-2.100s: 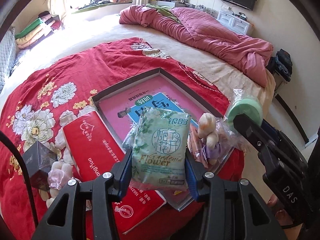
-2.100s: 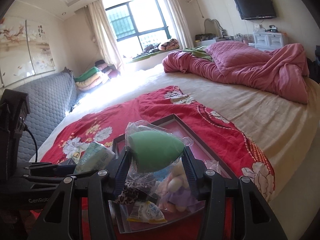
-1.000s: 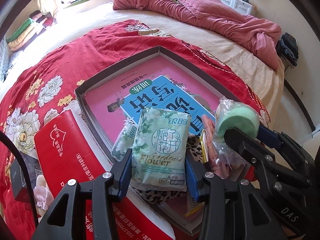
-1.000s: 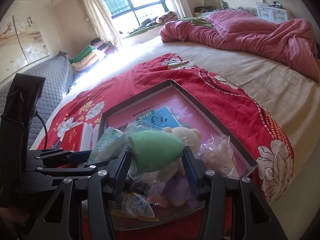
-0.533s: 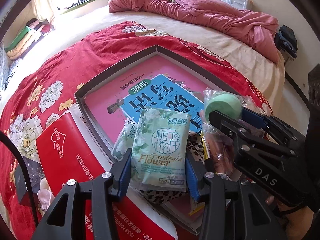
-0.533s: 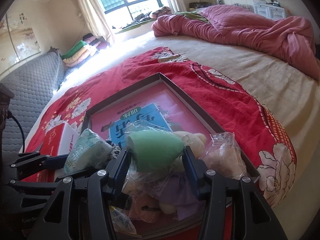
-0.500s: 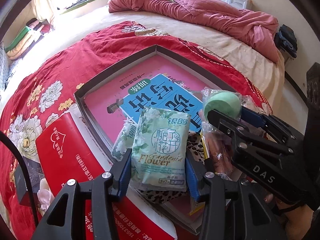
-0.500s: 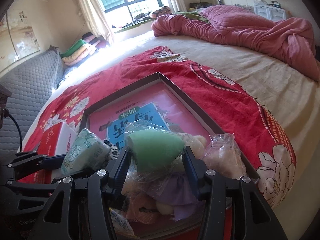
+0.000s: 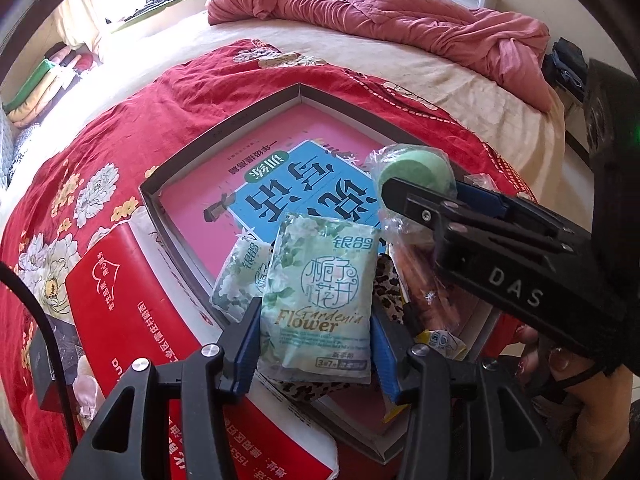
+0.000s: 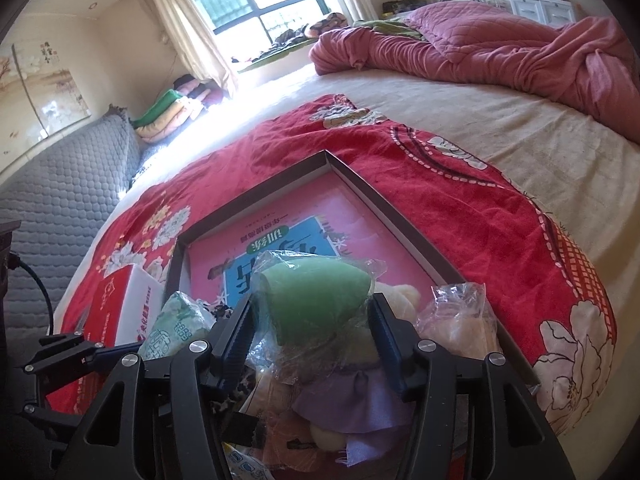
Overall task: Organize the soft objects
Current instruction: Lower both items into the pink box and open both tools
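A pale green tissue pack printed "Gardenia Flower" stands between the blue pads of my left gripper, which is shut on it just above the near end of the dark-rimmed tray. The same pack shows low on the left in the right wrist view. My right gripper is opening. A green egg-shaped sponge in clear plastic lies between its jaws, and the pads look just off it. The sponge and right gripper hang over the tray's right side, above a pile of soft things.
In the tray lie a pink-and-blue book, a second tissue pack, a leopard-print cloth, a cream plush toy, purple fabric and a bagged item. A red tissue box sits left of it on the red bedspread. A person's hand holds the right gripper.
The right gripper has carried the sponge lower and further in over the tray, and its jaws have widened. The left gripper keeps its hold on the tissue pack in nearly the same place.
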`<state>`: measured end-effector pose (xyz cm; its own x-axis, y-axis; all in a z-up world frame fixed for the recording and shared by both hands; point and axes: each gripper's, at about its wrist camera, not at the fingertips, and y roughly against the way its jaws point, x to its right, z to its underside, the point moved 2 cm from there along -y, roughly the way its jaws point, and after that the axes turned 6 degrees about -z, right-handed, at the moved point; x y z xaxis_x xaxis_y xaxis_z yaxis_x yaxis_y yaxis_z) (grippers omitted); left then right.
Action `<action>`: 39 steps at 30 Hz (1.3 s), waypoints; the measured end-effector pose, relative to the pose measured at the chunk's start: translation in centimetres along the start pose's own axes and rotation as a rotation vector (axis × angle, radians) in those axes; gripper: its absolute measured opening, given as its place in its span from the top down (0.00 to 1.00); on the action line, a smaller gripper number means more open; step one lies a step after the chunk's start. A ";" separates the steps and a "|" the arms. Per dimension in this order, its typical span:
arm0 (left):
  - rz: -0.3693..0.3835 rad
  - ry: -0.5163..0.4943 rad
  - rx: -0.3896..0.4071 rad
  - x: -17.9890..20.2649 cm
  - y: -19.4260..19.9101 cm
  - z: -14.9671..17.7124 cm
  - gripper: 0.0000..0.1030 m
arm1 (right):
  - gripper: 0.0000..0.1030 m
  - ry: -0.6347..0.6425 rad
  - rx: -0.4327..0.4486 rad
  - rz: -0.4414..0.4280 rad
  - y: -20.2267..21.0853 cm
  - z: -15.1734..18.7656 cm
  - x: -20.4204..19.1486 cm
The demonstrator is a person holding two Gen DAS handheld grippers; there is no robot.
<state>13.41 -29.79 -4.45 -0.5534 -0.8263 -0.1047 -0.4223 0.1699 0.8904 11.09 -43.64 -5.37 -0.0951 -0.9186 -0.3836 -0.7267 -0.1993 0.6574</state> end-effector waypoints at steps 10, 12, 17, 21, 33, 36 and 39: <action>0.007 -0.001 -0.015 0.2 -0.1 0.0 0.52 | 0.43 0.142 -0.141 0.106 -4.8 -2.1 -0.8; 0.004 -0.002 -0.017 0.2 -0.1 0.0 0.52 | 0.43 0.153 -0.167 0.118 -5.6 -2.3 -0.8; 0.007 0.003 -0.014 0.2 -0.1 0.0 0.51 | 0.32 0.157 -0.145 0.120 -5.1 -2.1 -0.8; 0.008 0.004 -0.012 0.2 -0.1 0.0 0.51 | 0.30 0.152 -0.125 0.115 -4.2 -1.9 -0.7; 0.094 0.056 0.000 -0.1 0.8 0.3 0.36 | 0.26 0.072 0.057 0.119 3.0 -2.5 0.2; 0.116 0.078 0.005 -0.5 1.1 0.3 0.35 | 0.25 0.052 0.098 0.126 4.5 -2.8 0.4; 0.112 0.091 0.027 -0.8 1.8 0.3 0.30 | 0.25 0.048 0.118 0.126 5.6 -2.9 0.3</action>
<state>12.85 -28.68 -2.93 -0.5312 -0.8465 0.0365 -0.3812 0.2773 0.8819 8.97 -45.98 0.06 -0.1601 -0.9495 -0.2699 -0.7860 -0.0428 0.6168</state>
